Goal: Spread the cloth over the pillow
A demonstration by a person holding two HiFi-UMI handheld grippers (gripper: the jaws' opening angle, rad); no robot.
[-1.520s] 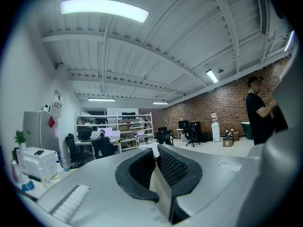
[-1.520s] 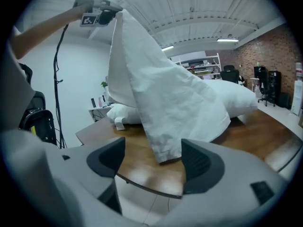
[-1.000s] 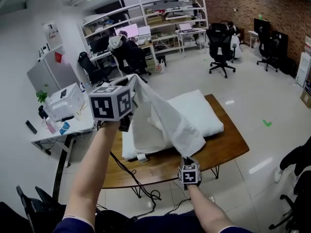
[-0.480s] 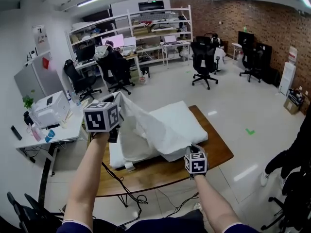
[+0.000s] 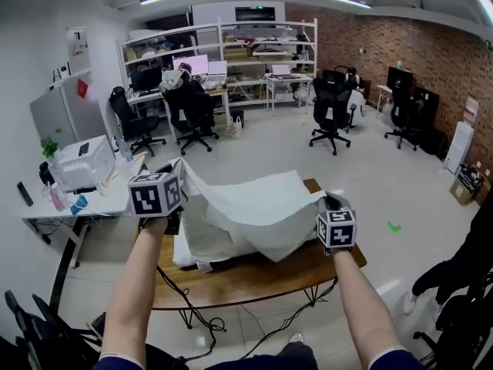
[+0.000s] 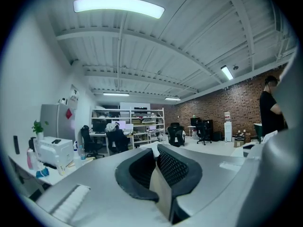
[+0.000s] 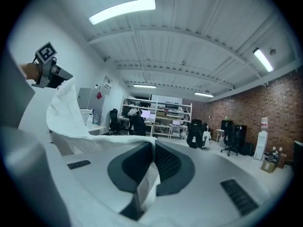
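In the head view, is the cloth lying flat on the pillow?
No, the cloth hangs above the pillow, stretched between the left tongs and the right tongs.

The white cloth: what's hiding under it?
Under the white cloth a soft white pillow peeks out at the near left edge, lying on the brown wooden table. The rest of the pillow is covered.

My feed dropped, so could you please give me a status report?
Left gripper shut on cloth. Right gripper shut on cloth. Cloth held above pillow. Nothing in the way.
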